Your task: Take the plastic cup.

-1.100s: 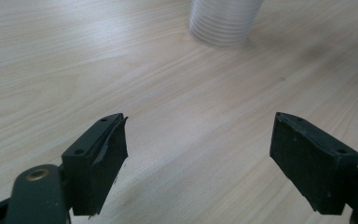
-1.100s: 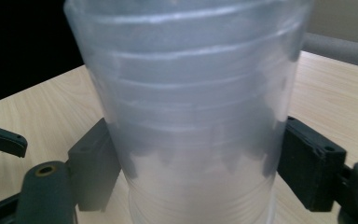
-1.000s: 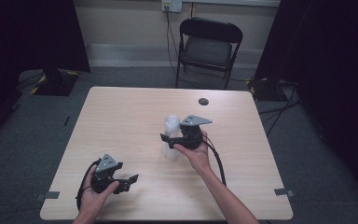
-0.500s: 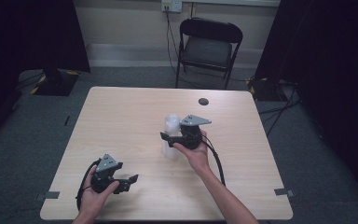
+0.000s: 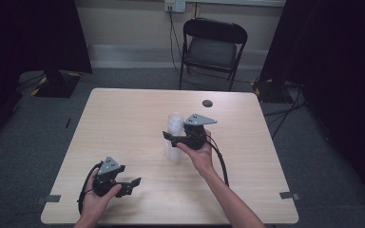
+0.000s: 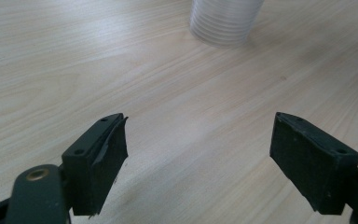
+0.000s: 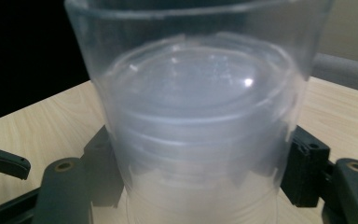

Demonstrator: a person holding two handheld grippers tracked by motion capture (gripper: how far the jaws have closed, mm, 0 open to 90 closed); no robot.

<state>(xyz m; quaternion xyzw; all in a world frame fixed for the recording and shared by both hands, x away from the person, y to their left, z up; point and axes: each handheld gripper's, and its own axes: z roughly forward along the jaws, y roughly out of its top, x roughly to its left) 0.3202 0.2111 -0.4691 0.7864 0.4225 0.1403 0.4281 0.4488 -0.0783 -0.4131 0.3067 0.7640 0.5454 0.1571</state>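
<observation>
A stack of clear plastic cups (image 5: 173, 137) stands upright near the middle of the tabletop (image 5: 123, 114), a little toward the person's right. The right claw (image 5: 169, 137) has come in from the side and sits around the stack, about halfway up. In the right gripper view the cups (image 7: 200, 121) fill the space between the 2 black jaws, and the pads touch the ribbed wall on both sides, so the claw is clamped on the stack. Its jaws have just been closing, with the cups between them. The right hand (image 5: 200, 154) holds the gripper level, its cable trailing back along the forearm.

The left claw (image 5: 134, 183) rests low over the near left part of the tabletop, well apart from the cups. Its jaws stand wide apart with nothing between them but bare wood, as the left gripper view shows, and the base of the stack (image 6: 223, 21) appears farther off at the top of that view. The left hand (image 5: 97, 202) grips the tool from behind.

A small dark round object (image 5: 207, 103) lies on the far side of the tabletop, apart from the cups. Beyond the tabletop a black folding chair (image 5: 212, 50) stands against the wall.
</observation>
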